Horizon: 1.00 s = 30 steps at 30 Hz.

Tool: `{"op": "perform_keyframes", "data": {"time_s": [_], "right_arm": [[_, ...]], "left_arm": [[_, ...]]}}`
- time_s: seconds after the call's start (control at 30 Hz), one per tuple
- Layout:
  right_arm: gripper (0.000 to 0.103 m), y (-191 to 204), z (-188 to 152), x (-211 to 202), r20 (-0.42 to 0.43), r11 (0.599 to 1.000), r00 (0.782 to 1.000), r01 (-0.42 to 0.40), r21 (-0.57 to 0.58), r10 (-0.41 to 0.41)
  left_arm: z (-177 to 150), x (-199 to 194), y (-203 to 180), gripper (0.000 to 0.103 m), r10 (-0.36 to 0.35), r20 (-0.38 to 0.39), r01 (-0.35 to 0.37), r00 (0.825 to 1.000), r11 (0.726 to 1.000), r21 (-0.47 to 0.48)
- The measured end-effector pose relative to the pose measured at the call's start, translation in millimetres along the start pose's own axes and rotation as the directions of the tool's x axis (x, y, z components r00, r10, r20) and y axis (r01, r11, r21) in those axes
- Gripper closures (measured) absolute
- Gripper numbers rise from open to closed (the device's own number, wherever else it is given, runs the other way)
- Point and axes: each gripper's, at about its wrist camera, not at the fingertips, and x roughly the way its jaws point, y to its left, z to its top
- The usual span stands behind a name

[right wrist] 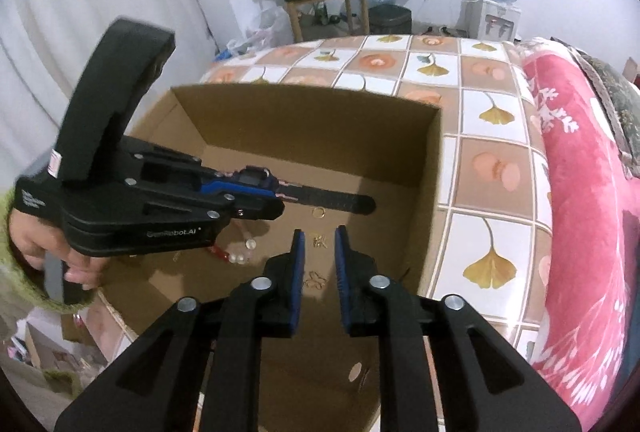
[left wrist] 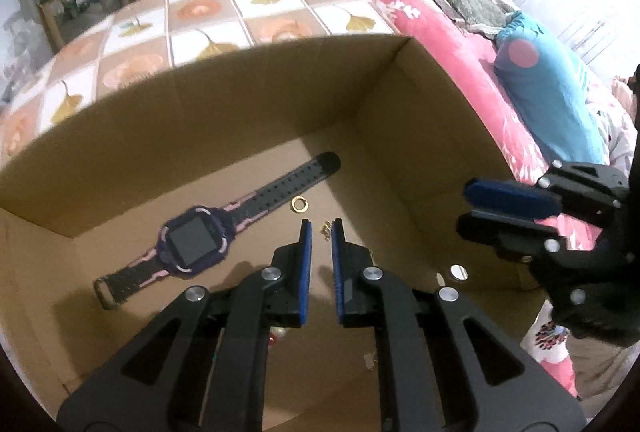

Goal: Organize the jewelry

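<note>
A brown corrugated cardboard box (left wrist: 420, 136) stands open-topped on a desk (right wrist: 492, 104) covered with a glossy cloth printed in squares of ginkgo leaves and peach blooms. On the box's flat floor lies a watch (left wrist: 192, 244) with a square dark screen, a purple case and a black perforated strap edged in pink, stretched out straight. Just beside its strap end sits a small gold ring (left wrist: 299, 205), thin and round. Nearer the left gripper (left wrist: 321, 228) lies a tiny cluster of gold pieces (left wrist: 325, 230), seen in the narrow gap between its blue-padded fingers; the fingers are nearly together and pinch nothing that I can make out. A few clear, round beads (right wrist: 242, 256) with a red piece rest on the floor to one side, and a thin gold butterfly-shaped outline (right wrist: 316, 279) lies by the right gripper (right wrist: 320, 234). That gripper's ribbed blue fingers stand slightly spread, empty, above the box floor. A hand (right wrist: 44, 244) in a fuzzy green sleeve holds the left gripper's black plastic handle.
</note>
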Motion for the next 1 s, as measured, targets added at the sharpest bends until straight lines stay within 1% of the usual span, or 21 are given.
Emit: {"op": "perform_keyframes", "data": {"time_s": [0.03, 0.1, 0.17, 0.23, 0.27, 0.37, 0.4, 0.5, 0.53, 0.57, 0.63, 0.7, 0.73, 0.77, 0.87, 0.97, 1.0], "right_arm": [[0.072, -1, 0, -5, 0.014, 1.000, 1.000, -0.005, 0.007, 0.005], [0.070, -3, -2, -16, 0.044, 1.000, 0.999, -0.015, 0.019, 0.014], [0.067, -4, -5, -29, 0.074, 0.999, 0.997, -0.021, 0.033, 0.018], [0.065, -4, -10, -41, 0.102, 0.999, 0.995, -0.026, 0.046, 0.021], [0.064, -4, -13, -49, 0.117, 0.998, 0.993, -0.027, 0.054, 0.021], [0.062, -5, -23, -69, 0.159, 0.996, 0.987, -0.027, 0.081, 0.014], [0.061, -6, -30, -77, 0.177, 0.995, 0.984, -0.026, 0.096, 0.008], [0.060, -9, -55, -99, 0.210, 0.988, 0.978, -0.018, 0.155, -0.016], [0.060, -11, -65, -105, 0.214, 0.984, 0.976, -0.011, 0.176, -0.027], [0.060, -12, -72, -107, 0.214, 0.982, 0.976, -0.005, 0.190, -0.036], [0.059, -15, -94, -111, 0.193, 0.972, 0.979, 0.024, 0.234, -0.070], [0.059, -19, -115, -108, 0.152, 0.959, 0.983, 0.054, 0.277, -0.099], [0.059, -20, -125, -104, 0.130, 0.954, 0.986, 0.063, 0.294, -0.105], [0.059, -21, -131, -102, 0.116, 0.951, 0.987, 0.068, 0.302, -0.108], [0.059, -25, -157, -79, 0.027, 0.936, 0.992, 0.105, 0.336, -0.121], [0.059, -28, -171, -59, -0.039, 0.931, 0.991, 0.130, 0.341, -0.125], [0.059, -28, -175, -56, -0.048, 0.931, 0.991, 0.132, 0.339, -0.123]], "left_arm": [[0, -3, 0, 0.091, 0.005, 0.009, -0.005, 1.000, 1.000, 0.003], [0, -12, -1, 0.081, 0.013, 0.036, -0.013, 0.999, 1.000, 0.006], [-2, -23, -4, 0.078, 0.023, 0.069, -0.024, 0.997, 1.000, 0.016], [-5, -35, -7, 0.071, 0.029, 0.097, -0.032, 0.995, 0.999, 0.025], [-8, -43, -8, 0.066, 0.031, 0.116, -0.034, 0.993, 0.999, 0.030], [-20, -65, -14, 0.060, 0.031, 0.173, -0.039, 0.984, 0.998, 0.039], [-28, -77, -17, 0.055, 0.029, 0.202, -0.039, 0.979, 0.998, 0.046], [-59, -109, -33, 0.044, 0.021, 0.291, -0.051, 0.956, 0.994, 0.096], [-71, -119, -39, 0.041, 0.009, 0.314, -0.048, 0.949, 0.992, 0.117], [-85, -126, -45, 0.036, -0.009, 0.330, -0.039, 0.944, 0.989, 0.140], [-109, -135, -57, 0.031, -0.050, 0.335, -0.013, 0.941, 0.983, 0.185], [-133, -135, -69, 0.026, -0.077, 0.321, 0.005, 0.944, 0.975, 0.220], [-145, -134, -74, 0.026, -0.086, 0.310, 0.013, 0.947, 0.973, 0.230], [-152, -131, -79, 0.026, -0.091, 0.303, 0.019, 0.948, 0.972, 0.234], [-177, -113, -90, 0.026, -0.091, 0.286, 0.024, 0.954, 0.973, 0.230], [-189, -93, -95, 0.026, -0.086, 0.278, 0.023, 0.957, 0.975, 0.223], [-192, -83, -99, 0.026, -0.090, 0.278, 0.026, 0.956, 0.974, 0.226]]}}
